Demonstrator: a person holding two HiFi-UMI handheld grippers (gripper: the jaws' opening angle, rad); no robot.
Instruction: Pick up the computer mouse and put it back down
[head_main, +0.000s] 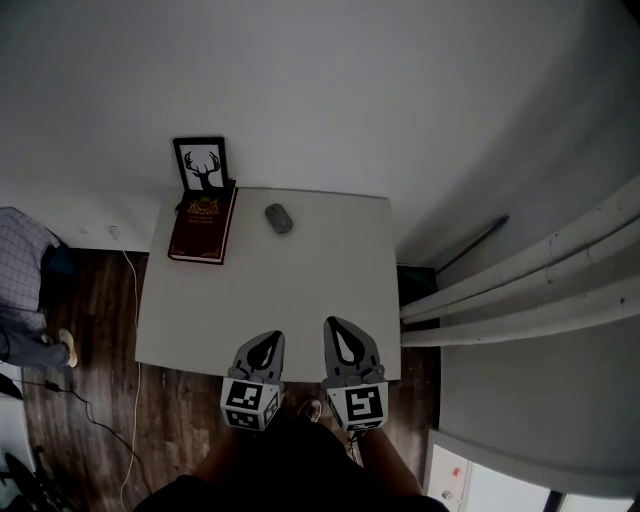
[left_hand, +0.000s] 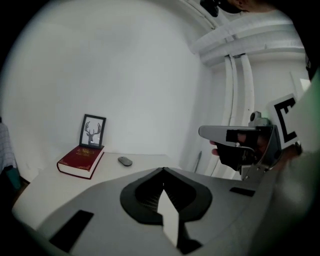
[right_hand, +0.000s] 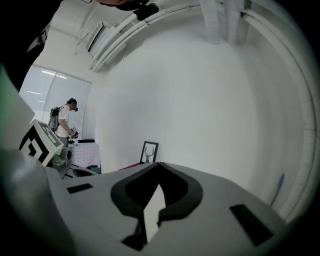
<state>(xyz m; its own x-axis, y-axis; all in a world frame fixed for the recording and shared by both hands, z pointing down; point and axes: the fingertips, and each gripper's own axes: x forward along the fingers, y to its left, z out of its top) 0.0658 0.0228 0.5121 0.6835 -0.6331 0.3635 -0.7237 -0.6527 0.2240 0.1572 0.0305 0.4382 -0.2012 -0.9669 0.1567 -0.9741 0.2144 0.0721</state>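
Clearly, the left gripper (left_hand: 163, 172) had its two jaws pressed together with nothing between them, and the right gripper (right_hand: 159, 165) was likewise closed and empty. In the head view both hovered side by side over the near edge of a white table (head_main: 300, 300), pointing toward its far side, their marker cubes nearest the person. The computer mouse (head_main: 279, 218), small and grey, lay on the tabletop near the far edge, well apart from both grippers and untouched. Just to its left, a dark red book (head_main: 203, 224) with gold ornament on the cover lay flat near the far left corner. Behind the book, a black-framed picture of a stag's head (head_main: 201, 165) stood upright against the white wall. Dark wooden floor (head_main: 90, 330) showed to the left of the table, with a thin cable trailing across it. White curtain folds (head_main: 520, 290) hung to the right. Far off in the right gripper view, another person (right_hand: 64, 120) stood near window blinds.
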